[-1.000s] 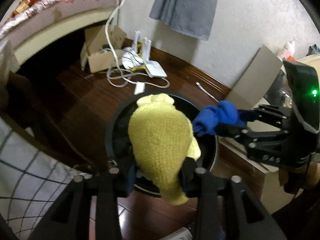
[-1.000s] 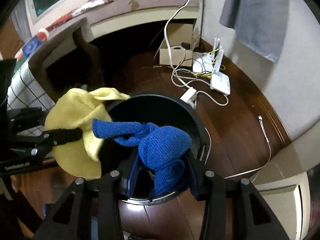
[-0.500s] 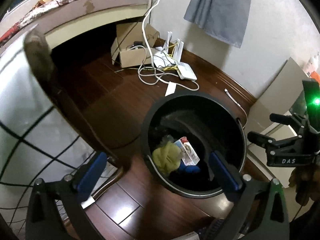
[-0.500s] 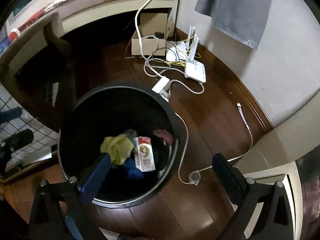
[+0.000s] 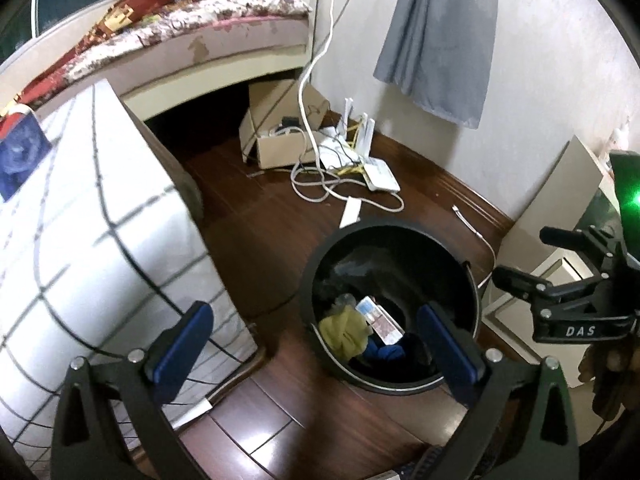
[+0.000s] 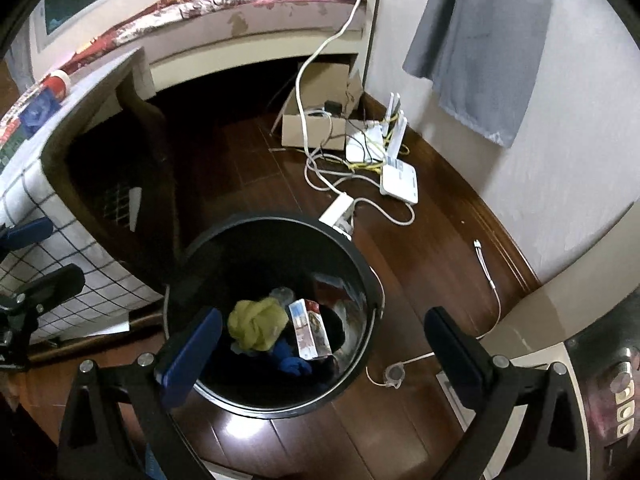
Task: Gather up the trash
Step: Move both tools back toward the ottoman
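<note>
A black round trash bin stands on the dark wood floor. Inside it lie a yellow knitted sock, a blue sock and a small printed carton. My left gripper hovers above the bin's left side, open and empty. Over the bin hangs my right gripper, its jaws wide apart with nothing between them. The right gripper's black fingers show at the right edge of the left wrist view.
A table with a checked white cloth stands left of the bin. A cardboard box, routers, a power strip and tangled cables lie on the floor near the wall. A grey cloth hangs on the wall. A bed is behind.
Both grippers opened and let go: the yellow sock and the blue sock dropped into the bin. Both grippers then rose, and the left one drew back to the left.
</note>
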Motion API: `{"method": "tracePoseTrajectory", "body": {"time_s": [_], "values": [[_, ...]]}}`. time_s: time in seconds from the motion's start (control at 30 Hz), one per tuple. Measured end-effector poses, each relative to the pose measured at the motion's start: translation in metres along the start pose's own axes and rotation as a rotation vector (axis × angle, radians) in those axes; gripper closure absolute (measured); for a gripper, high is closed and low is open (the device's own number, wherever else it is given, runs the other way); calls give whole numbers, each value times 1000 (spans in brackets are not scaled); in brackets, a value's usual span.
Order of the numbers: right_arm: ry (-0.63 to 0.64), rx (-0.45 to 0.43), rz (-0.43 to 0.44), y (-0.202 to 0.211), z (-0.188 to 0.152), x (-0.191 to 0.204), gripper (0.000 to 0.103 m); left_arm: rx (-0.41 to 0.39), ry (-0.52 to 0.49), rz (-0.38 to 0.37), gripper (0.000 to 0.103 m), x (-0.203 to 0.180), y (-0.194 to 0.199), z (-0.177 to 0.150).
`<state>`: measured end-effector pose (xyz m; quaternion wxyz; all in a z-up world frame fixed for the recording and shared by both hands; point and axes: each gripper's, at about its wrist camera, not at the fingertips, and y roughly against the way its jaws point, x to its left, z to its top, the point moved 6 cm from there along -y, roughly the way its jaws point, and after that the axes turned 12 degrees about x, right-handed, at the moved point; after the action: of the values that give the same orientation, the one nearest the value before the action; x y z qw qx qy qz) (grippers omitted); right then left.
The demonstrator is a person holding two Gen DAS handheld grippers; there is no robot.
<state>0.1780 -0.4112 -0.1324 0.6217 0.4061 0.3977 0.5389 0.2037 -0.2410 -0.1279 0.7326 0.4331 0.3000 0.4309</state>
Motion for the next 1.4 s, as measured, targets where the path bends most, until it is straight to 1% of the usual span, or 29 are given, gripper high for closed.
{"method": "tracePoseTrajectory", "body": {"time_s": [0.4,0.6,0.87,1.07,1.17,1.4], "values": [[29,-98,32,43,17,26,1,-94,22,55,1,18,49,10],[56,-132,46,61,27,44,1,-124,46,82,1,35,64,14],[89,-172,75,82,43,74,1,-152,82,113,1,58,82,8],[83,-233,133,101,64,106,1,-180,129,148,1,88,101,2],[78,-238,171,103,71,121,1,-190,158,166,1,109,109,-2],[102,-240,260,106,86,172,1,-204,244,216,1,168,125,-21]]}}
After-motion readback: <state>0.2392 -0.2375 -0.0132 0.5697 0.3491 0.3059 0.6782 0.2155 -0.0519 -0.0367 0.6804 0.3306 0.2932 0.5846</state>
